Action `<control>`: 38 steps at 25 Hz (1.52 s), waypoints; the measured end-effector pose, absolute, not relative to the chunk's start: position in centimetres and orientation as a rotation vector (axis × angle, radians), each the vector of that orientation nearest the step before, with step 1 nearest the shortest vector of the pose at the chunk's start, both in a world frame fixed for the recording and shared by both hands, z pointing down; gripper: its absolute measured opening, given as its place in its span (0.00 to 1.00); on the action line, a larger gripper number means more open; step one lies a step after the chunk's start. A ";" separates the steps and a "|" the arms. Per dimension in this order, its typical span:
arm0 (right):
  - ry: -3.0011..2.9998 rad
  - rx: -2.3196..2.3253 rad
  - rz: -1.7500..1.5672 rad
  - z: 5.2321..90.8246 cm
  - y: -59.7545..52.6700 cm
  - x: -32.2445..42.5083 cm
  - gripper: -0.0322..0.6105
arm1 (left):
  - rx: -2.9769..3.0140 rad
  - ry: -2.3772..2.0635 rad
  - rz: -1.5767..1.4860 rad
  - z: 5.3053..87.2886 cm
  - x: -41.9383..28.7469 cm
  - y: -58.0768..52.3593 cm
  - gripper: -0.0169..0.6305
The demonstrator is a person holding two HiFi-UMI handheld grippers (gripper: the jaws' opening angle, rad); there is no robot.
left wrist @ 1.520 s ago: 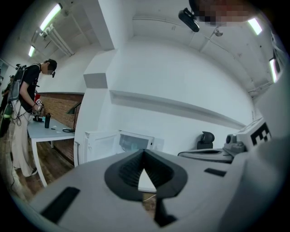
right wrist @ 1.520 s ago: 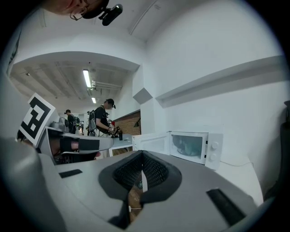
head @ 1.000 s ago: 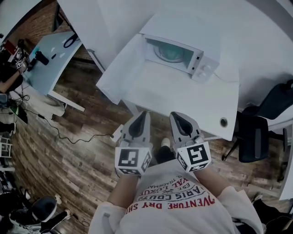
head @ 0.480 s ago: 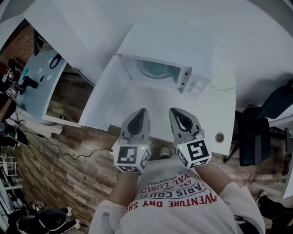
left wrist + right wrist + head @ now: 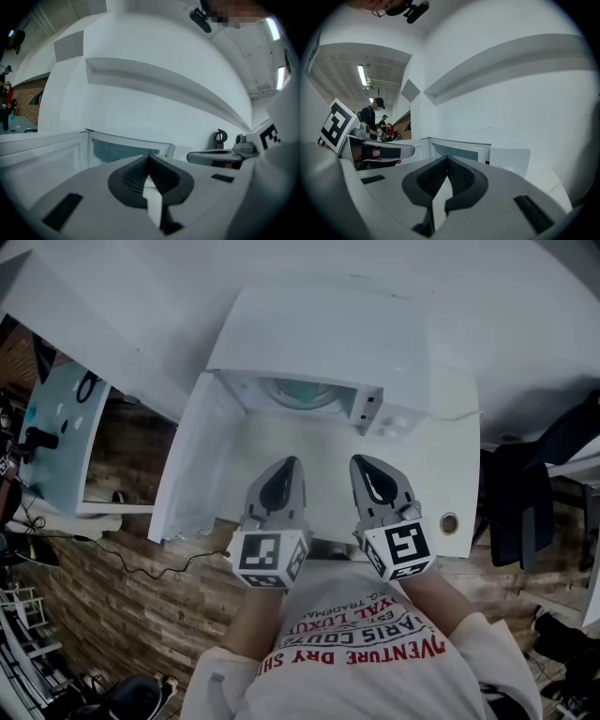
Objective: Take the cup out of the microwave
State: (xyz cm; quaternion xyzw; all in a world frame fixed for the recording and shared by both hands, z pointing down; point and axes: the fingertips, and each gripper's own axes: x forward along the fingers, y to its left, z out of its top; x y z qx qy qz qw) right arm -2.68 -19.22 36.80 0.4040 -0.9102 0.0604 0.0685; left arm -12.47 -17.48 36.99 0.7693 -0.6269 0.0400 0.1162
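- White table (image 5: 450, 460) against a white wall, wood floor (image 5: 122, 606) below it, a dark chair (image 5: 520, 507) off to the right.
- Microwave (image 5: 319, 338) sits at the back of the table. Its long side runs left to right and its opening faces the person.
- Door (image 5: 192, 465) is swung wide open on the left, so the cavity (image 5: 300, 393) is exposed.
- Cup: from above, the cavity shows only a pale teal, rounded shape. I cannot pick out the cup, nor which way it stands.
- Left tool (image 5: 287, 465) is held out from the chest and points ahead at the microwave, close to level with a slight dip. Its marker cube (image 5: 269, 559) is nearest the body.
- Right tool (image 5: 362, 463) sits just beside it at the same reach, the two about parallel.
- Both tips hang over the front half of the table, short of the microwave and touching nothing.
- Left gripper view: the left tool (image 5: 149, 161) has its jaws pressed together with nothing between them, and the teal cavity is straight ahead over the tips.
- Right gripper view: the right tool (image 5: 447, 161) also has its pads meeting at the tip, and it is empty. The microwave front is ahead of it, with the left tool off to its side.
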 end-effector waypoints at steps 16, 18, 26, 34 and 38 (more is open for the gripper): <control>-2.539 1.492 0.218 41.0 -26.7 -4.5 0.07 | 2.352 -1.642 0.210 42.6 -15.4 -25.8 0.04; -2.525 1.491 0.233 41.6 -27.3 -5.2 0.07 | 2.369 -1.622 0.188 43.0 -15.6 -26.5 0.04; -2.492 1.519 0.242 43.7 -28.8 -6.7 0.07 | 2.408 -1.591 0.134 45.6 -16.4 -29.6 0.04; -2.466 1.523 0.278 44.9 -28.6 -6.8 0.07 | 2.385 -1.520 0.169 48.4 -16.0 -32.4 0.30; -2.456 1.511 0.282 45.5 -28.9 -7.0 0.07 | 2.373 -1.516 0.204 49.6 -16.2 -34.0 0.43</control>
